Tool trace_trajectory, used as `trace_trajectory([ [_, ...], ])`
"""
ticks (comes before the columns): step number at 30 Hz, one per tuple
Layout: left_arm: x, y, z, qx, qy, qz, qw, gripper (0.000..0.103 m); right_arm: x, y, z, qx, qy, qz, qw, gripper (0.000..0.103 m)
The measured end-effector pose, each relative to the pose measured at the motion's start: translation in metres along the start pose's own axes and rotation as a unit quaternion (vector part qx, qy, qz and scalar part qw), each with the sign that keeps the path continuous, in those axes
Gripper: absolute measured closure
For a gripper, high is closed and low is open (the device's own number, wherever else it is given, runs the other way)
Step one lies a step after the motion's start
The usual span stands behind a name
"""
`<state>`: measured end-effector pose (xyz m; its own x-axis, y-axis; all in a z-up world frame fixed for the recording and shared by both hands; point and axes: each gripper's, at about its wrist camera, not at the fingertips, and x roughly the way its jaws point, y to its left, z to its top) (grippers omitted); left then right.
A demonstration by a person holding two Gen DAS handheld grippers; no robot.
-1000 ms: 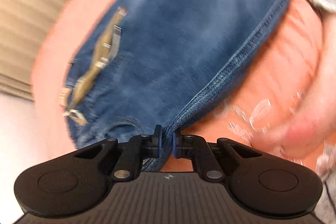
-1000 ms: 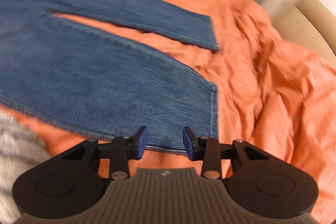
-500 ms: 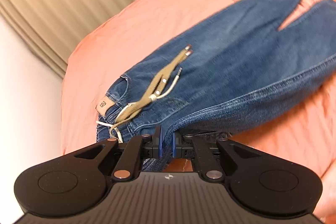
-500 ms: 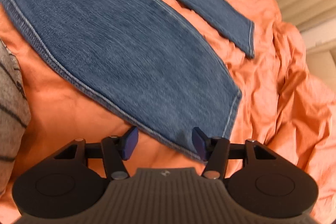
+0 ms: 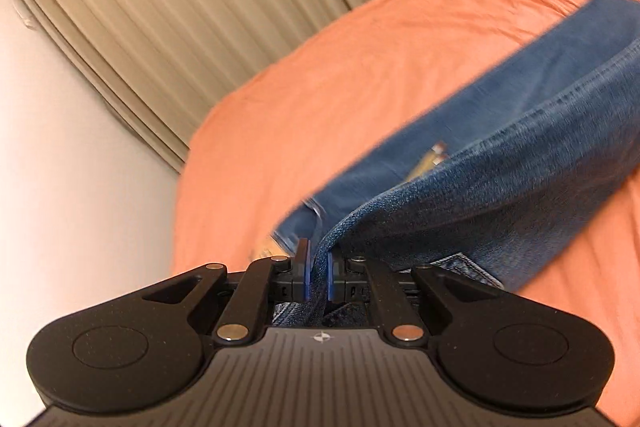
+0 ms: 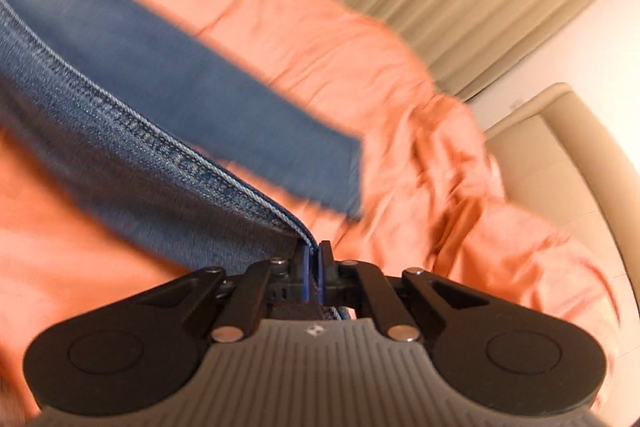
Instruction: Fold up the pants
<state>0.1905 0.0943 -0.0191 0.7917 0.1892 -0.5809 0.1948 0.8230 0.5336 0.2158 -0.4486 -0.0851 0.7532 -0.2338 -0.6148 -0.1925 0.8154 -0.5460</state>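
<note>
Blue jeans (image 5: 500,163) lie on an orange bedspread (image 5: 320,79). My left gripper (image 5: 318,275) is shut on the waist end of the near side and lifts it, so the denim arches up over the far side; tan drawstring tips (image 5: 434,155) peek out beneath. My right gripper (image 6: 314,271) is shut on the hem corner of the near leg (image 6: 120,147) and holds it raised. The far leg (image 6: 224,95) lies flat on the bedspread (image 6: 320,39) beyond it.
Beige vertical blinds (image 5: 180,7) and a white wall (image 5: 60,167) stand behind the bed. The bedspread is bunched at the right (image 6: 460,167), next to a beige padded edge (image 6: 560,155).
My right gripper has gone from open above the hem to shut on the hem and lifted it. My left gripper has raised the waist edge, folding the near side over toward the far side.
</note>
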Motion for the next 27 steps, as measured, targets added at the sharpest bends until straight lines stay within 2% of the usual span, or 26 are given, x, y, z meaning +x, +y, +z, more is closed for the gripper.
trace_trajectory([
  [4, 0.033, 0.016, 0.031, -0.008, 0.0, 0.009, 0.9999, 0.095, 0.032, -0.013, 0.051, 0.017, -0.009, -0.033, 0.999, 0.103],
  [8, 0.084, 0.021, 0.057, -0.004, 0.023, 0.011, 0.9997, 0.095, 0.083, -0.012, 0.099, 0.018, 0.003, -0.049, 0.999, 0.103],
  [11, 0.127, 0.018, 0.067, 0.012, 0.044, 0.016, 0.9988, 0.095, 0.13, -0.007, 0.128, 0.017, 0.023, -0.054, 0.998, 0.103],
  [14, 0.172, 0.014, 0.071, 0.015, 0.071, 0.004, 0.9974, 0.095, 0.177, 0.006, 0.149, 0.002, 0.041, -0.054, 0.998, 0.103],
  [17, 0.216, 0.006, 0.07, 0.015, 0.098, -0.02, 0.9949, 0.095, 0.218, 0.02, 0.162, -0.011, 0.064, -0.043, 0.997, 0.103],
  [21, 0.251, -0.002, 0.053, 0.014, 0.118, -0.024, 0.9926, 0.094, 0.265, 0.039, 0.164, -0.03, 0.09, -0.029, 0.995, 0.103],
  [25, 0.263, -0.011, 0.042, 0.023, 0.122, -0.024, 0.992, 0.094, 0.289, 0.056, 0.157, -0.048, 0.106, -0.017, 0.993, 0.103],
  [27, 0.257, -0.009, 0.038, 0.009, 0.109, -0.019, 0.9938, 0.094, 0.292, 0.059, 0.153, -0.055, 0.103, -0.016, 0.993, 0.103],
])
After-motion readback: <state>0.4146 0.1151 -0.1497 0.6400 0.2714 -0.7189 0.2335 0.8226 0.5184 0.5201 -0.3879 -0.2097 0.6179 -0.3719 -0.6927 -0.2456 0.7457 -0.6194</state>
